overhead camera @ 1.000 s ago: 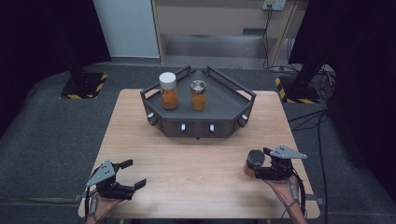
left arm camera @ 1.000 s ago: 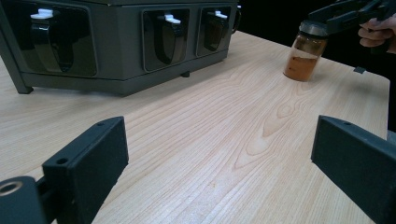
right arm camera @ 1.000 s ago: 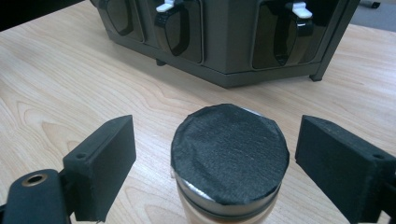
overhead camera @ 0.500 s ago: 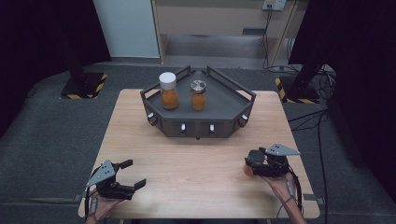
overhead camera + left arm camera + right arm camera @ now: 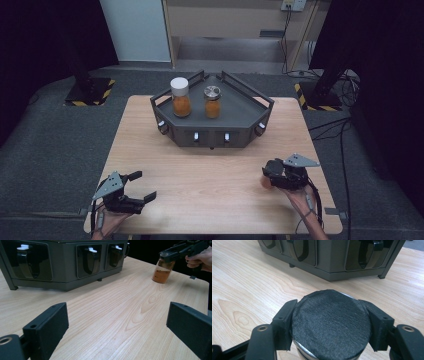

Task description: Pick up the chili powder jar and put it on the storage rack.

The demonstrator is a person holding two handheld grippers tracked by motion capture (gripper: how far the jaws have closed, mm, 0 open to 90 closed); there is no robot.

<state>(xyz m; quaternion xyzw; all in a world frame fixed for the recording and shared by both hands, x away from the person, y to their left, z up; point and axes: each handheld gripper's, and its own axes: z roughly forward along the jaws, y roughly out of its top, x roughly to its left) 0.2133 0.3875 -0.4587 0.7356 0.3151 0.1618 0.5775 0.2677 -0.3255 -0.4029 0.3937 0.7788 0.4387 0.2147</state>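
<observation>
A jar (image 5: 163, 271) of orange powder is standing upright on the desk (image 5: 215, 175), near its right front corner, well apart from the dark tray (image 5: 250, 117) at the back. The right gripper (image 5: 329, 327) is coming at it from above: its fingers (image 5: 285, 322) have just been closing and are now pressing on both sides of the jar's black lid (image 5: 330, 326). In the left gripper view the jar's glass body is showing below that gripper, with a hand (image 5: 200, 260) wrapped around the gripper's handle.

The left gripper (image 5: 134, 186) is sitting low over the desk's left front corner, well away from the jar, its fingers (image 5: 47, 325) standing wide apart with nothing but bare wood between them.

On the tray, two more jars are standing side by side: one with a white lid (image 5: 180, 97) on the left, one with a metal lid (image 5: 212, 101) just right of it. Both are holding orange powder. The tray's front wall is carrying a row of recessed slots (image 5: 90, 261) with small white tabs.
</observation>
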